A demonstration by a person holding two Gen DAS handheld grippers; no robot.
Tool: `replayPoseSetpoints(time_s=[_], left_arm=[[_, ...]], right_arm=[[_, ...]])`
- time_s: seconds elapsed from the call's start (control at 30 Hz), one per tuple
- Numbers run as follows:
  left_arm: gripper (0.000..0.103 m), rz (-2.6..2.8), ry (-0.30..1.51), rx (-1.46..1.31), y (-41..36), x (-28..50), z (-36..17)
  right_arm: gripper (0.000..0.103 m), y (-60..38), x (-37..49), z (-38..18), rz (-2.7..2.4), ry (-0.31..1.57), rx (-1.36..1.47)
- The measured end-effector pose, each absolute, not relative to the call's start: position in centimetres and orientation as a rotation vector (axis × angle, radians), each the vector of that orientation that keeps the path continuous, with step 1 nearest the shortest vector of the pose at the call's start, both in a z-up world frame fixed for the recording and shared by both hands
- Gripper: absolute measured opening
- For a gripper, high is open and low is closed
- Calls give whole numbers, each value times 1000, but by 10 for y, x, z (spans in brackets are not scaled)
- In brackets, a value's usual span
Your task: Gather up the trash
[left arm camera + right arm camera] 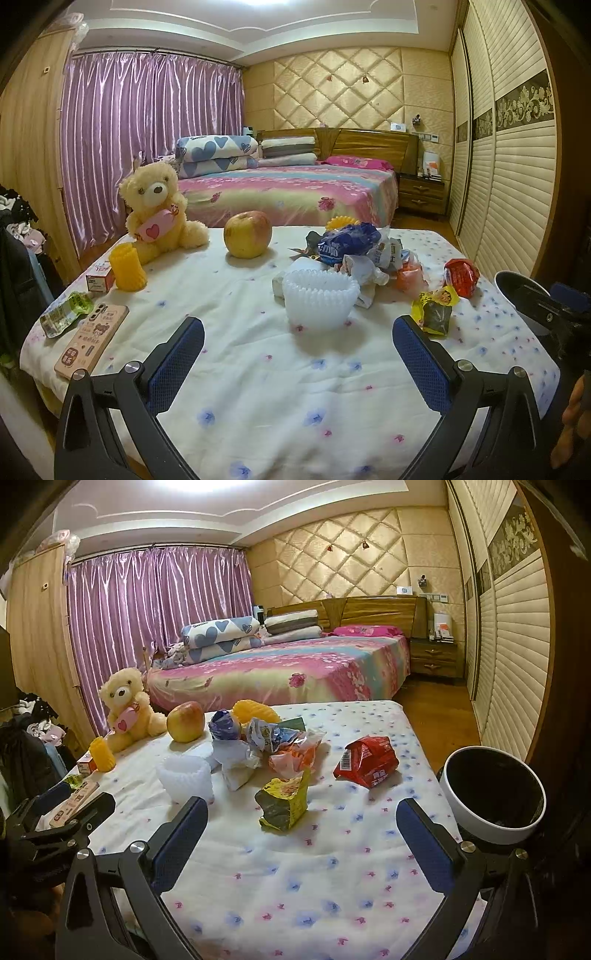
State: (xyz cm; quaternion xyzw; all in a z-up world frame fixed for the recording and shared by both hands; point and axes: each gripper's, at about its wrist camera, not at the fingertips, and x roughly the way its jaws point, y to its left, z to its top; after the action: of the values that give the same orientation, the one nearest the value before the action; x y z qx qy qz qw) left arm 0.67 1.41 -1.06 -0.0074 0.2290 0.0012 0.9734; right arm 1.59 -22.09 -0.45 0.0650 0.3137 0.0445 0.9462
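A heap of crumpled wrappers [364, 251] [266, 738] lies on the flowered tablecloth [258, 369]. A white fluted paper cup [319, 301] [186, 777] stands before it. A yellow-green wrapper [434, 310] [284, 805] and a red packet [461, 277] [369, 760] lie to the right. A white bin with a dark inside [493, 794] [521, 299] stands off the table's right edge. My left gripper [297, 350] is open and empty, just short of the cup. My right gripper [301, 834] is open and empty, just short of the yellow-green wrapper.
A teddy bear [159, 206], an apple [247, 234], a yellow ribbed cup [127, 269], a small box [98, 282], a green packet [66, 314] and a phone [92, 339] sit on the table's left and back. A bed [291, 188] and wardrobe [513, 147] stand behind.
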Motion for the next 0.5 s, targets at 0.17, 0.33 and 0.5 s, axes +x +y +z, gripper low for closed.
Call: replayPoseSetpoints(time_s=[0.17, 0.33, 0.5], left_arm=[[103, 7, 464, -9, 11, 9, -13], [103, 5, 462, -9, 11, 9, -13], [103, 2, 460, -5, 13, 9, -16]], right_arm=[[102, -219, 16, -5, 91, 638, 131], [102, -219, 15, -5, 91, 636, 132], [102, -218, 15, -5, 91, 639, 133]])
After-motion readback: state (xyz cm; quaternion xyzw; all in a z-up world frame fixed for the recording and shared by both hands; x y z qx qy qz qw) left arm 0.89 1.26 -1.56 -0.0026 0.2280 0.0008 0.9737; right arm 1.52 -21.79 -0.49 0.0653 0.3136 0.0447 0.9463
